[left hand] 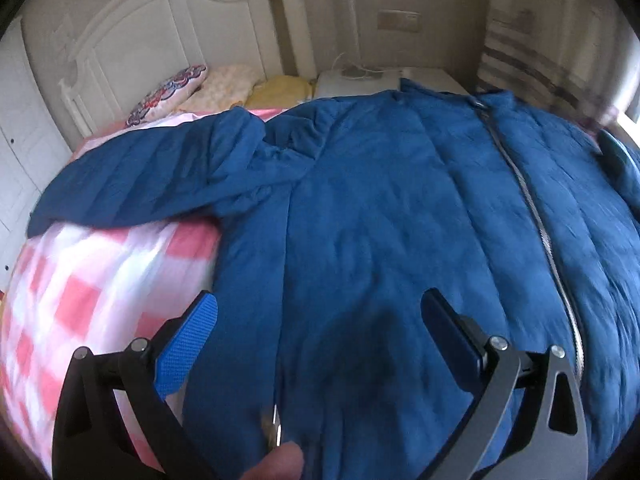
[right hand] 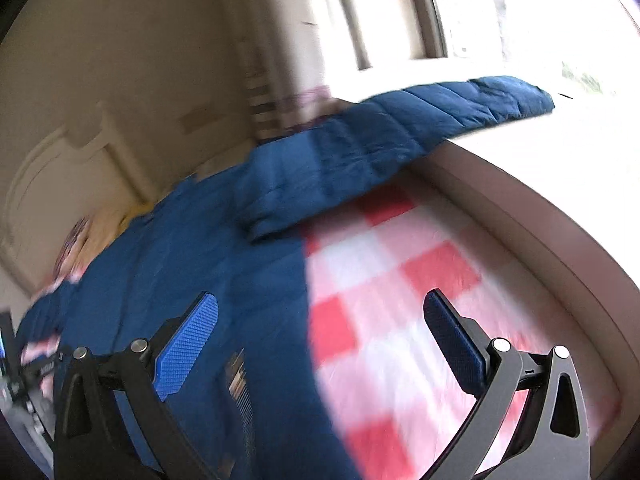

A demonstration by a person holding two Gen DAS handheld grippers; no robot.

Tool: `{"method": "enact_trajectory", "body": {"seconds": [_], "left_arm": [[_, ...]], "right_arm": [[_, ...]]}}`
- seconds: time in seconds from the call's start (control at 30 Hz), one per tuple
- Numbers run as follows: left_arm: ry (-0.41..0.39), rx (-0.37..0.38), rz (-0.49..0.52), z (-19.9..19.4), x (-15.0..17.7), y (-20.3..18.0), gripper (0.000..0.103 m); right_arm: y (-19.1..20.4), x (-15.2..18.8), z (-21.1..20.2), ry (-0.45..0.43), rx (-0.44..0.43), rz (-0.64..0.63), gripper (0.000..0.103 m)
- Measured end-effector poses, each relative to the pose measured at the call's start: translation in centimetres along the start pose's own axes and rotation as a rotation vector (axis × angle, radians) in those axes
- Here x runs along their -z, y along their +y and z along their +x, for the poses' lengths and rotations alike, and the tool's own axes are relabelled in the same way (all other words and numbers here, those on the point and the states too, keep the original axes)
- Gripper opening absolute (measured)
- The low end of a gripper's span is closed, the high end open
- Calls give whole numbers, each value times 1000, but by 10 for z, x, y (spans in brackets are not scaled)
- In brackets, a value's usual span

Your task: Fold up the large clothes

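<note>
Jacket [left hand: 380,208] lies flat and zipped on the bed [left hand: 92,280] with sleeves spread — so you hold left claw [left hand: 320,336] and right claw [right hand: 320,336] open, gripping nothing, over its lower edges.

— Where's your jacket [left hand: 380,208]?
— Spread flat on the bed [left hand: 92,280], collar toward the headboard [left hand: 132,40]. Pillows [left hand: 224,84] lie behind it; your left sleeve [left hand: 152,176] stretches out leftward.

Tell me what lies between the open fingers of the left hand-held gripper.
In the left wrist view, only blue jacket fabric lies under the gap of the left hand-held gripper; nothing is gripped.
</note>
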State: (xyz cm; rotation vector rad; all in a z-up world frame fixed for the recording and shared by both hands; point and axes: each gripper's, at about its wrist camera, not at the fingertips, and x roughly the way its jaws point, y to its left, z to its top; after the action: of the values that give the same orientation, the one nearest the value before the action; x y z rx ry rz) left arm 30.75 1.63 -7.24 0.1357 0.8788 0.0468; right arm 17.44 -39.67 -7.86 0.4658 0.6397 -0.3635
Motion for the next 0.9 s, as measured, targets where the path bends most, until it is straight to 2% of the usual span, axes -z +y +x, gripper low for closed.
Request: {"method": "enact_trajectory", "body": {"seconds": [0.1,0.13,0.33,0.37,0.4,0.43,0.5,0.57,0.67,0.73,0.8,0.83,0.87,0.9], "left_arm": [[11,0,-32,22,-4,3,101],[46,9,-36,32,-1,3,101],[57,68,-85,32,2,18,101],[64,69,-86,33,2,19,101],[69,67,-85,37,-3,16,101],[72,64,-85,38,-4,16,101],[78,66,-94,41,-8,16,101],[81,70,-97,42,-10,16,101],[80,73,-97,44,-13,15,101],[79,76,-95,45,-14,14,101],[77,81,-98,45,-15,15,101],[75,82,-98,45,-14,16,101],[75,83,-98,45,-15,16,101],[75,84,-99,45,-16,16,101]], "right_arm": [[-12,-31,34,-10,12,65,99],[-14,-39,42,-13,17,81,99],[-15,-77,84,-9,83,112,99],[-17,-82,91,-10,98,117,93],[-17,-84,95,-12,93,121,78],[-18,-87,97,-16,91,123,70],[-11,-92,93,-66,133,107,33],[19,-92,78,-152,97,-13,24],[85,-76,57,-210,39,-271,24],[138,-50,47,-207,-61,-446,24],[177,-22,48,-158,-147,-568,25],[196,-4,55,-94,-185,-633,25],[210,14,66,-9,-205,-687,31],[219,31,79,76,-216,-724,48]]}}
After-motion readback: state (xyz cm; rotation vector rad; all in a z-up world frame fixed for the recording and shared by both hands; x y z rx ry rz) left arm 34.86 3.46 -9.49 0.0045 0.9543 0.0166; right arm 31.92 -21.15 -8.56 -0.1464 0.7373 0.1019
